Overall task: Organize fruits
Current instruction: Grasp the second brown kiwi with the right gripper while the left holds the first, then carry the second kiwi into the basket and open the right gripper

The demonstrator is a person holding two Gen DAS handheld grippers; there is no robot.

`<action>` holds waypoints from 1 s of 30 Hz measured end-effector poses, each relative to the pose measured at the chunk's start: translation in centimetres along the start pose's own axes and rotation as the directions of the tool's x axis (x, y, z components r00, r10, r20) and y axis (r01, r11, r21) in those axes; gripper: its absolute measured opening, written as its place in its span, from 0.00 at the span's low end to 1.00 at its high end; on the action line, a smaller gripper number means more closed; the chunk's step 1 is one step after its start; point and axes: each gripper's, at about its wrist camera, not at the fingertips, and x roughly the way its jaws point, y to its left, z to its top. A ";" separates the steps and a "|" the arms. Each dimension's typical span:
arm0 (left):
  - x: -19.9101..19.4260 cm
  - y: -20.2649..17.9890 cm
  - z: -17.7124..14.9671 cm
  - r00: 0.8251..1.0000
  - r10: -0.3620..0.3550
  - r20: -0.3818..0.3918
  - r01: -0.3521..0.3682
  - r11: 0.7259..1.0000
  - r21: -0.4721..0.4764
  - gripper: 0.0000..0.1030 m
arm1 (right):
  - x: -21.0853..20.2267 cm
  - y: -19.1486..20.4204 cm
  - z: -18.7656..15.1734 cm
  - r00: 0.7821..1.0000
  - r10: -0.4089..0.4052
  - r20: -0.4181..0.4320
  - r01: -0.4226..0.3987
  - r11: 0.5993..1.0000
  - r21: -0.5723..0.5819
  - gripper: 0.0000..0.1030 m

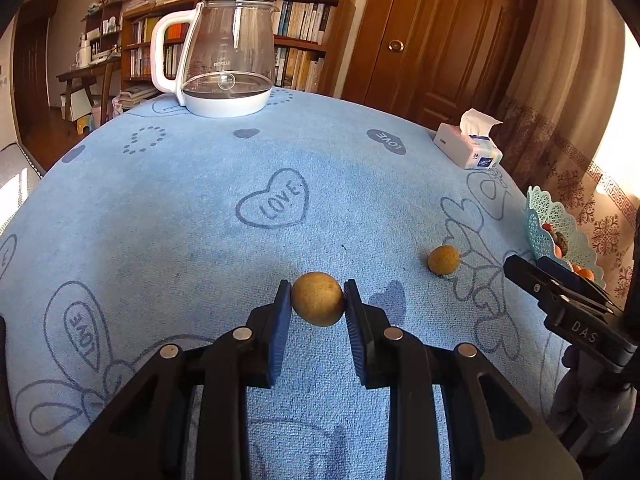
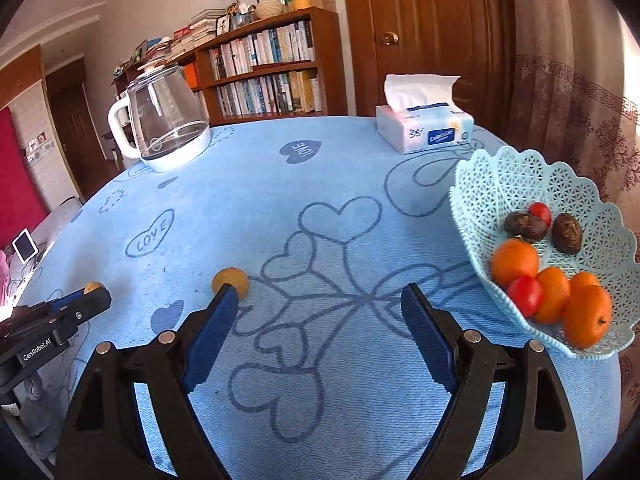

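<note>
My left gripper [image 1: 317, 300] is shut on a small tan round fruit [image 1: 318, 299], held just above the blue cloth. From the right wrist view that gripper [image 2: 90, 294] shows at the left with the fruit [image 2: 93, 287] at its tip. A second tan fruit [image 1: 443, 259] lies on the cloth to the right; it also shows beside my right gripper's left finger as the loose fruit [image 2: 231, 280]. My right gripper [image 2: 320, 300] is open with only cloth between its fingers. A pale blue lattice basket [image 2: 516, 184] at the right holds oranges [image 2: 514, 262], red tomatoes and dark brown fruits.
A glass kettle [image 1: 224, 56] with a white handle stands at the far side of the table. A tissue pack [image 2: 426, 128] sits at the far right, behind the basket. The blue cloth [image 1: 200, 208] covers the whole table; a curtain hangs at the right.
</note>
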 end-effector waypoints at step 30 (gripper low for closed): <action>0.1 0.3 -0.2 1.000 -0.018 -0.020 0.018 1.000 -0.025 0.26 | 6.2 5.7 1.0 0.989 0.028 -0.148 -0.044 0.994 -0.102 0.29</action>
